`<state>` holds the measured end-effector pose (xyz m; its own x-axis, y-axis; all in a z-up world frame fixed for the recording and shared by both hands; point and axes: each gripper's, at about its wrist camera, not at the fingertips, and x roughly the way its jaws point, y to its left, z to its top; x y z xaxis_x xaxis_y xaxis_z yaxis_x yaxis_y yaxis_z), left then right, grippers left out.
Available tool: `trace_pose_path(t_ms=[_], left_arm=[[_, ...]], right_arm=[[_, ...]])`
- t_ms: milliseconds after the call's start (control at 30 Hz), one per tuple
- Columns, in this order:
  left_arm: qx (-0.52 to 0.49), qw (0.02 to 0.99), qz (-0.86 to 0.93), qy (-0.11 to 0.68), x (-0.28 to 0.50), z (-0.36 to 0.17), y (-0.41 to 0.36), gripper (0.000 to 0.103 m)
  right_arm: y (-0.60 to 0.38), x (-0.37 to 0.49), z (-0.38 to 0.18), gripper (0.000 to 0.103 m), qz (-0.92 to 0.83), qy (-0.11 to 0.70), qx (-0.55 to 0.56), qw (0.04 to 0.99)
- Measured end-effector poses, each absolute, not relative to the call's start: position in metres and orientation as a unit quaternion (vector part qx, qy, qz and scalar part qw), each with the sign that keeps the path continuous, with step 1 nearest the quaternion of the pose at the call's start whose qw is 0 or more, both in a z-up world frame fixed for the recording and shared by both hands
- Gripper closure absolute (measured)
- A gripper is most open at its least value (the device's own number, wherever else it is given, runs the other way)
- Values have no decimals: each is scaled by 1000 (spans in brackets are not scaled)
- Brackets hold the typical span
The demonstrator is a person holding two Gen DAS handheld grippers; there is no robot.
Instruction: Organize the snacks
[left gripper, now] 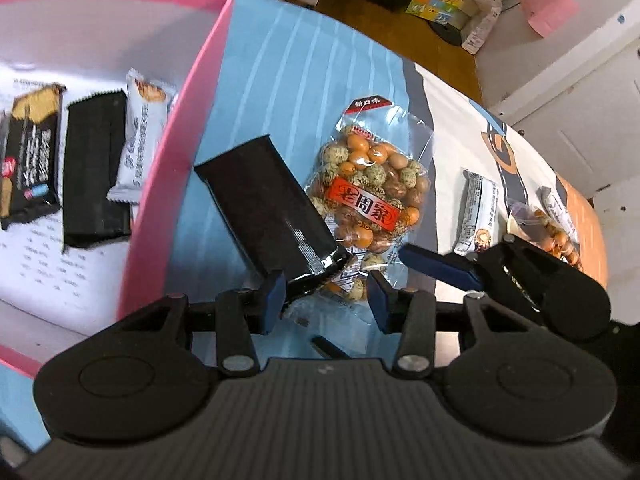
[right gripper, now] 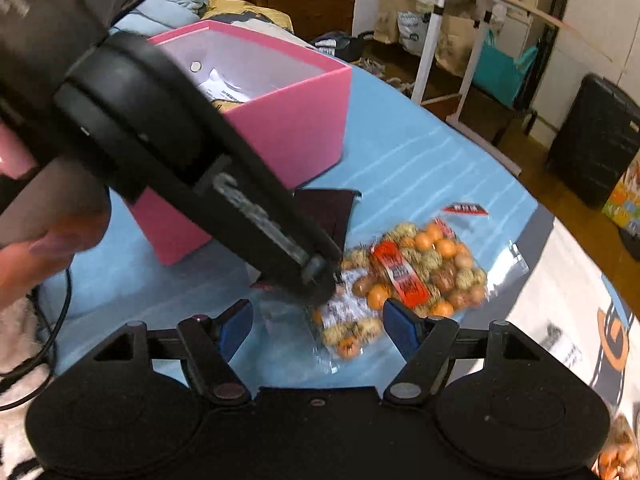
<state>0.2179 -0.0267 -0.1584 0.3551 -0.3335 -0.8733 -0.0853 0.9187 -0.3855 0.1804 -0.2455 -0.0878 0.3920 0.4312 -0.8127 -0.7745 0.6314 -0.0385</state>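
Note:
A black snack packet [left gripper: 268,204] lies on the blue tablecloth beside the pink box [left gripper: 180,140], partly over a clear bag of coated peanuts [left gripper: 372,192]. My left gripper [left gripper: 326,300] is open, its jaws on either side of the black packet's near end. My right gripper [right gripper: 318,326] is open, straddling the near end of the peanut bag [right gripper: 416,276]; it also shows in the left wrist view [left gripper: 440,266]. The left gripper's body [right gripper: 200,168] crosses the right wrist view and hides most of the black packet [right gripper: 328,208]. The box holds several packets [left gripper: 96,168].
A white snack bar [left gripper: 476,212], another peanut bag [left gripper: 556,236] and a further white bar [left gripper: 560,208] lie on the right part of the table. The pink box [right gripper: 288,120] stands at the left. Furniture and a dark suitcase [right gripper: 596,140] stand beyond the table edge.

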Motion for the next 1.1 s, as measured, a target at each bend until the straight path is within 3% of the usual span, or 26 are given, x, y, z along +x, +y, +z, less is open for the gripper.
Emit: trace_pose_path(t_ms=[100, 467, 567, 1100], left_arm=[[-197, 804, -69, 557, 221, -162, -26, 65], [-229, 814, -56, 531, 220, -163, -23, 65], [-221, 818, -55, 528, 219, -162, -24, 65], [-153, 855, -82, 488, 208, -140, -32, 61]], right_arm=[[-237, 178, -94, 27, 379, 383, -228, 811], [-217, 168, -112, 26, 397, 347, -263, 808], [-219, 164, -111, 30, 404, 345, -275, 801], [-346, 179, -44, 28, 220, 401, -184, 870]])
